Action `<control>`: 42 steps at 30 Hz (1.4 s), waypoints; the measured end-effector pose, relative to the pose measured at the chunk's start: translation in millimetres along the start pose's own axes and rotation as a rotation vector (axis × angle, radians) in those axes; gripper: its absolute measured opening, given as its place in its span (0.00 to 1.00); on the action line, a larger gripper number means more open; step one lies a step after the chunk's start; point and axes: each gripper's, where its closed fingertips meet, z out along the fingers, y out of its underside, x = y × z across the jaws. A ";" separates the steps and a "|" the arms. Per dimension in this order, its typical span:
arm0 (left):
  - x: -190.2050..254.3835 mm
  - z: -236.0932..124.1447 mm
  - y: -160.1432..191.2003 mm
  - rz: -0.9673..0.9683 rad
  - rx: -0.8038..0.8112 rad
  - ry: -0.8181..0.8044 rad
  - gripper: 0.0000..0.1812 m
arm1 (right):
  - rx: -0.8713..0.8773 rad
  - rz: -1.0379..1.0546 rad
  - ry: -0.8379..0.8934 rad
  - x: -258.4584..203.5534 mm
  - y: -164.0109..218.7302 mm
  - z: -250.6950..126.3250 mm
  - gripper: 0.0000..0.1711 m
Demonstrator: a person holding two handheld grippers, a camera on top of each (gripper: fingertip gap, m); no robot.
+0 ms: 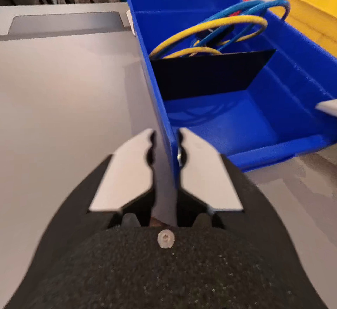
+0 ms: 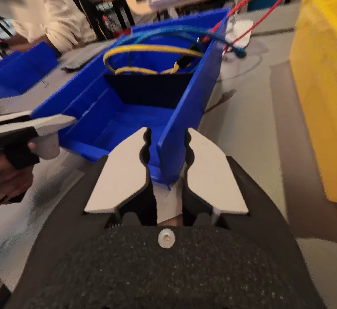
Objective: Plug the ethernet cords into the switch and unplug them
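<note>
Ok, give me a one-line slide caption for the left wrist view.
Left gripper straddles the left wall of the blue bin, with yellow and blue cords coiled behind its black divider.

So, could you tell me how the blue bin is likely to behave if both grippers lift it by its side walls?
The blue bin probably lifts stiffly; its walls look rigid. It may tip rearward, since the cables sit behind the black divider. The smooth walls might slip.
</note>
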 end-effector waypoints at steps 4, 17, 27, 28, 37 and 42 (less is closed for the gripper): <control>-7.9 2.9 -2.1 0.029 0.029 -0.035 0.02 | -0.141 0.001 0.175 1.7 19.7 16.9 0.12; -169.8 -57.2 -4.4 -0.001 0.037 -0.295 0.02 | -0.128 -0.132 0.104 -136.9 16.8 111.0 0.04; -207.3 -82.2 1.7 -0.135 0.073 -0.281 0.15 | -0.160 -0.124 -0.338 -191.4 12.4 66.7 0.15; -204.9 -92.5 -7.6 -0.169 0.100 -0.271 0.20 | -0.133 -0.140 -0.385 -184.2 2.9 47.2 0.17; -21.4 -121.8 -103.2 -0.072 0.175 0.170 0.25 | 0.306 -0.235 0.272 176.5 -129.7 -123.0 0.23; 168.1 -38.4 -61.8 0.135 -0.047 0.550 0.35 | 0.124 -0.117 0.449 303.1 -77.3 -154.4 0.29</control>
